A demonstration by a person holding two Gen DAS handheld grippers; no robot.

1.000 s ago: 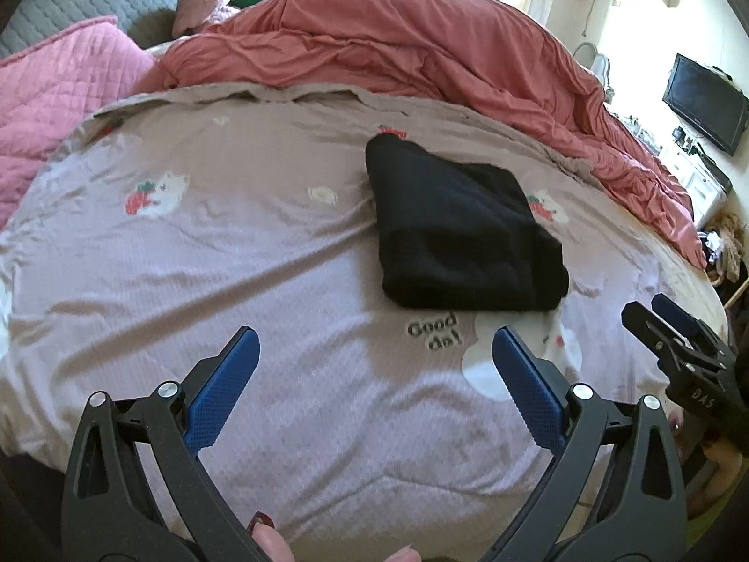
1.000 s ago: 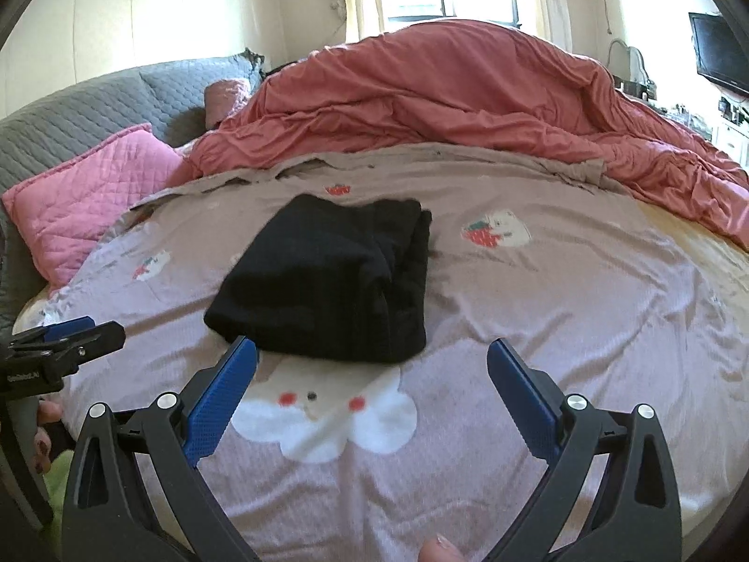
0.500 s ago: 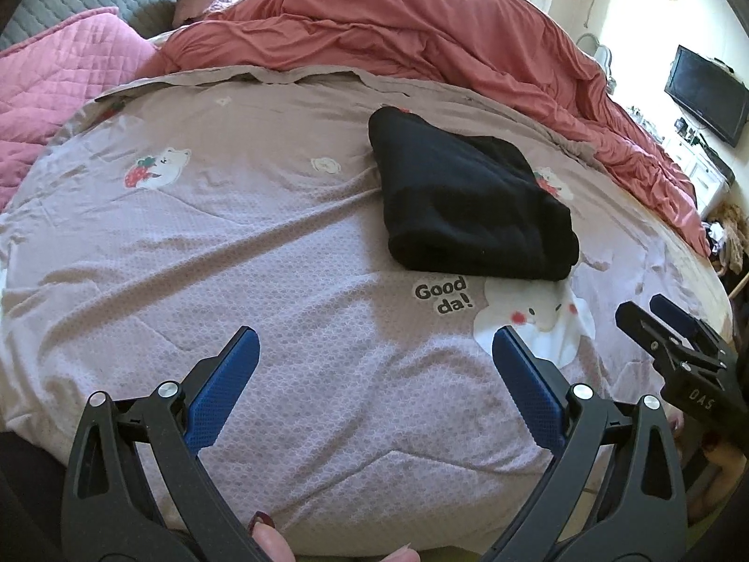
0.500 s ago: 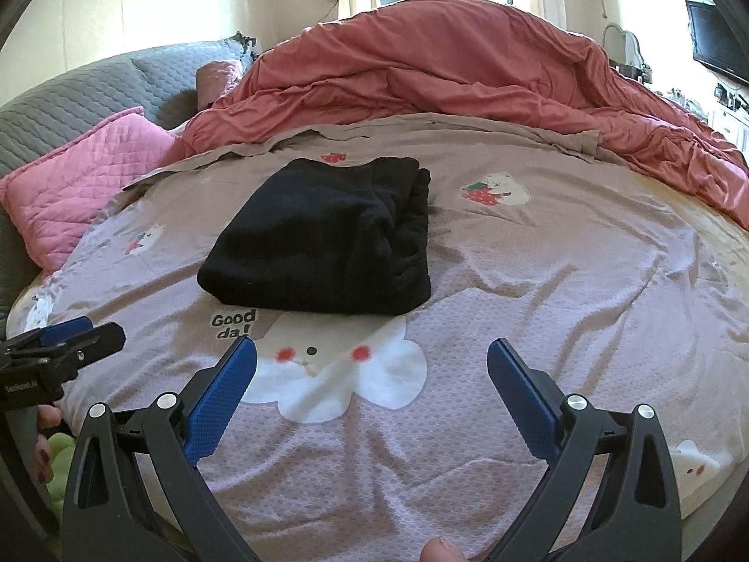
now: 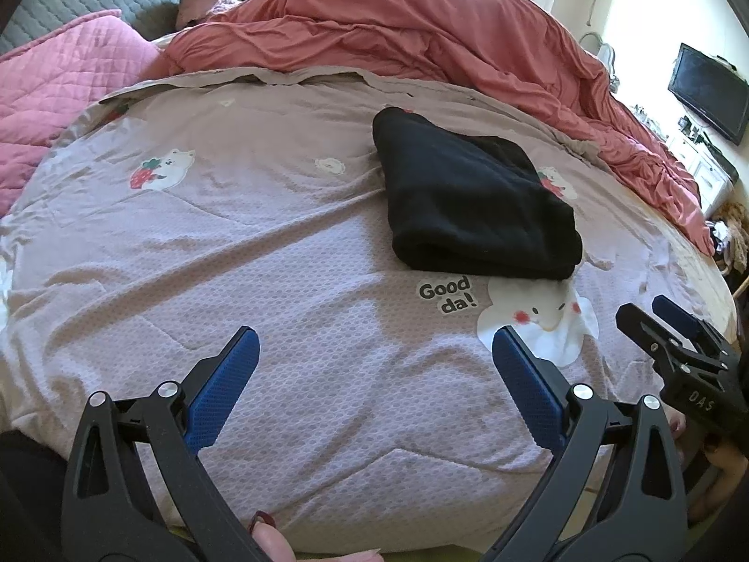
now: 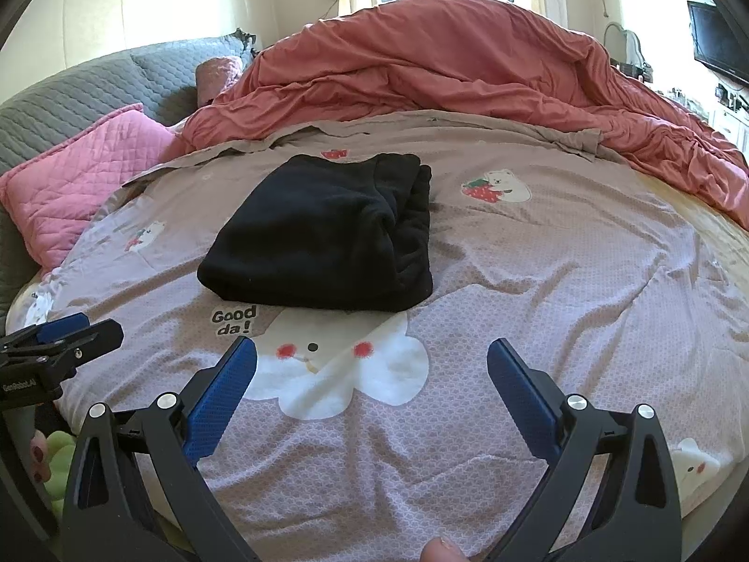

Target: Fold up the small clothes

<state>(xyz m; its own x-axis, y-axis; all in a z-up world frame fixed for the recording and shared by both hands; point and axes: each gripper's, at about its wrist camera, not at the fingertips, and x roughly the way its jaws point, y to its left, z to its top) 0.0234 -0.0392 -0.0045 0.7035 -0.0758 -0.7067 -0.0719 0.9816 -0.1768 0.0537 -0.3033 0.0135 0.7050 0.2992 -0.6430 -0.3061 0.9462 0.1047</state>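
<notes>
A folded black garment (image 5: 477, 206) lies on the lilac printed bedspread (image 5: 281, 253), just beyond the "Good da!" lettering (image 6: 234, 321) and the white cloud print (image 6: 346, 370). The left gripper (image 5: 374, 365) hovers over the near edge of the bed with its jaws spread wide and nothing between them, the garment well ahead and to its right. The right gripper (image 6: 372, 374) is likewise splayed and empty, the garment ahead and slightly left. A coral duvet (image 6: 468, 61) is heaped behind.
</notes>
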